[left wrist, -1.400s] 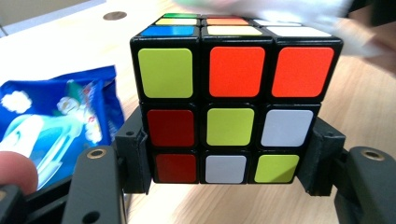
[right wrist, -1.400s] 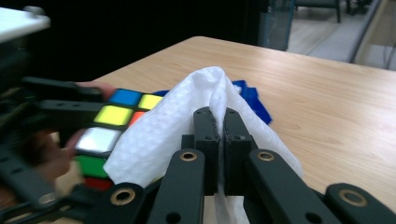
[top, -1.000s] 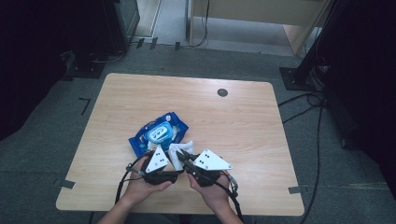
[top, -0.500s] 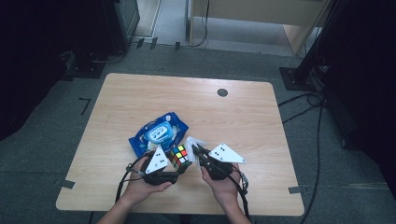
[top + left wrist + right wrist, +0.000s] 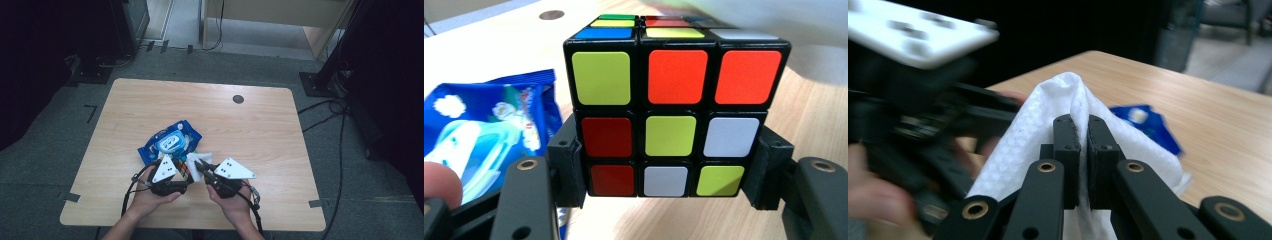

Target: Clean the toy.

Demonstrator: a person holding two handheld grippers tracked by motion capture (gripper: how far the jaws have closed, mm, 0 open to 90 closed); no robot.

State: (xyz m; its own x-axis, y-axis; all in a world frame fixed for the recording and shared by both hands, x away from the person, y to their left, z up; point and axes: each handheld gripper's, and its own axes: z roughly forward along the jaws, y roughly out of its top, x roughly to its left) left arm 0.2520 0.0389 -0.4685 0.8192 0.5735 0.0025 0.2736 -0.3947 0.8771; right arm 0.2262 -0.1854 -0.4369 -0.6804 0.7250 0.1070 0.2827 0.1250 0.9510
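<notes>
A scrambled puzzle cube [image 5: 674,107] with yellow, orange, red and white stickers is clamped between the black jaws of my left gripper [image 5: 671,170], held just above the table. From above, the cube [image 5: 184,170] peeks out between the two grippers near the front edge. My right gripper [image 5: 1083,135] is shut on a white wet wipe [image 5: 1048,125], which drapes over its jaws right beside the cube. In the high view the wipe [image 5: 200,159] lies between the left gripper [image 5: 175,175] and the right gripper [image 5: 200,167]. A blue wet-wipe pack [image 5: 170,142] lies behind them.
The wooden table [image 5: 260,130] has a round grommet hole [image 5: 238,99] near its far edge. The blue pack [image 5: 484,130] sits left of the cube in the left gripper view. Cables run on the floor at the right.
The two grippers drew closer together again. The cube, exposed between them half a second ago, is now partly covered by the wipe in the right gripper.
</notes>
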